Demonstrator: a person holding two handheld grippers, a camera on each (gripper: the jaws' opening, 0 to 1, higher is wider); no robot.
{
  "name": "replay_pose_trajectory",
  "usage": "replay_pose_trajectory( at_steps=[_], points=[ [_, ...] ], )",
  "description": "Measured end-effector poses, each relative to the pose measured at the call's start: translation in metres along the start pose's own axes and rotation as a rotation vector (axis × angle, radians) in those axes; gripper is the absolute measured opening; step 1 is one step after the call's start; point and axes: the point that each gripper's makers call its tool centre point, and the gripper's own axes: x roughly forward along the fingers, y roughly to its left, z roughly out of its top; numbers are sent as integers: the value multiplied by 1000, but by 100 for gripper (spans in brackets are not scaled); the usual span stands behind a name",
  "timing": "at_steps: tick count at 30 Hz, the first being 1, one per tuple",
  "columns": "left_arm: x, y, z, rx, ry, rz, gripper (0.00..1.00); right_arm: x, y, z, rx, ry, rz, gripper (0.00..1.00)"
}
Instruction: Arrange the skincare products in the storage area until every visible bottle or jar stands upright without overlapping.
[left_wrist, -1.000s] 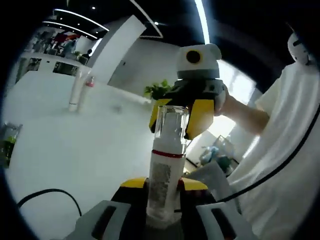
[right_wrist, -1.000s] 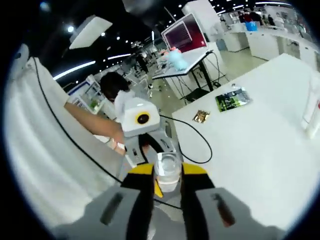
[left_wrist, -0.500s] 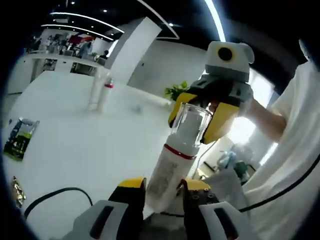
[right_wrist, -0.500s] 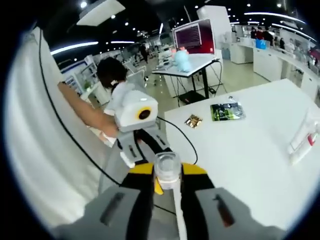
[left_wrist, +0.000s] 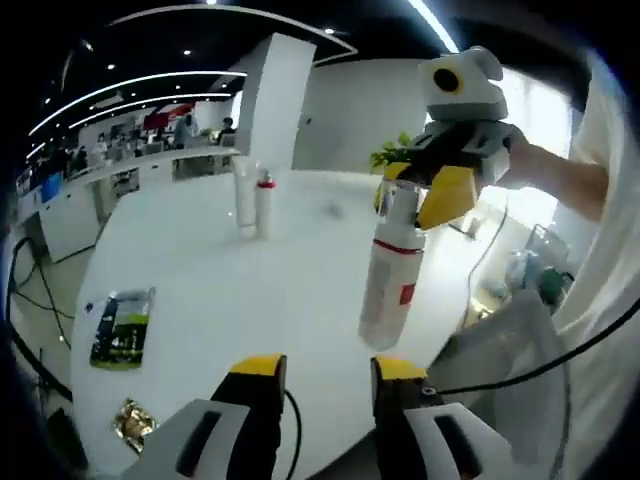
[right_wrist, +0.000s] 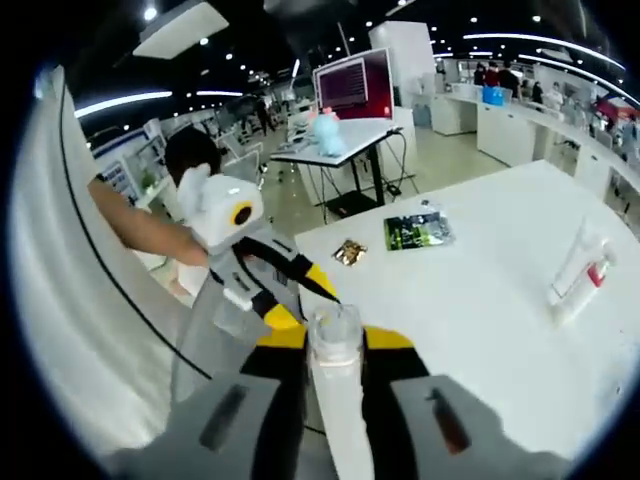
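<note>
Above the table (left_wrist: 200, 290), the bottle (left_wrist: 388, 285) hangs near-vertical, cap up.

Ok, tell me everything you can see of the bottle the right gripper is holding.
The bottle is a slim white cylinder with a red band below a clear cap and a small red mark on its side; it looks like plastic. It hangs in the air above the white table, slightly tilted, cap uppermost. The right gripper is shut on the cap end with its yellow-padded fingers. The left gripper sits open below it, not touching.
</note>
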Motion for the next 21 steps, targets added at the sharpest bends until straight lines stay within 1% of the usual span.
replay_pose_trajectory(
  at_steps=[1,2,3,4,5,7,10,11,13,15,17,18,19,21],
  points=[
    [-3,20,-11,-6,62,77,35,0,0,-1,4,2,-1,18],
    [-6,32,-19,-17,109,139,35,0,0,-2,6,3,-1,18],
    [-9,43,-25,-11,142,175,37,1,-1,-3,9,5,-4,18],
    [-6,46,-23,-13,115,181,38,1,-2,-3,12,7,-5,18],
    [-8,50,-27,-23,133,195,39,1,-2,-4,16,10,-3,18],
    [-7,54,-31,-12,135,195,39,2,-3,-5,17,12,-11,18],
    [-8,58,-41,18,171,212,40,1,-5,-5,15,14,-21,18],
    [-9,60,-47,35,193,220,41,1,-6,-6,16,15,-24,18],
    [-8,61,-54,35,209,227,45,1,-8,-7,20,18,-29,18],
    [-8,63,-61,21,217,235,49,1,-10,-8,26,20,-36,18],
    [-8,65,-67,-9,212,249,52,1,-12,-11,31,24,-44,18],
    [-7,65,-69,-30,211,250,54,1,-12,-12,34,29,-44,18],
    [-6,66,-69,-87,200,261,55,1,-11,-14,32,32,-45,18],
    [-3,69,-67,-76,192,265,57,2,-11,-15,32,37,-41,18]
  ],
)
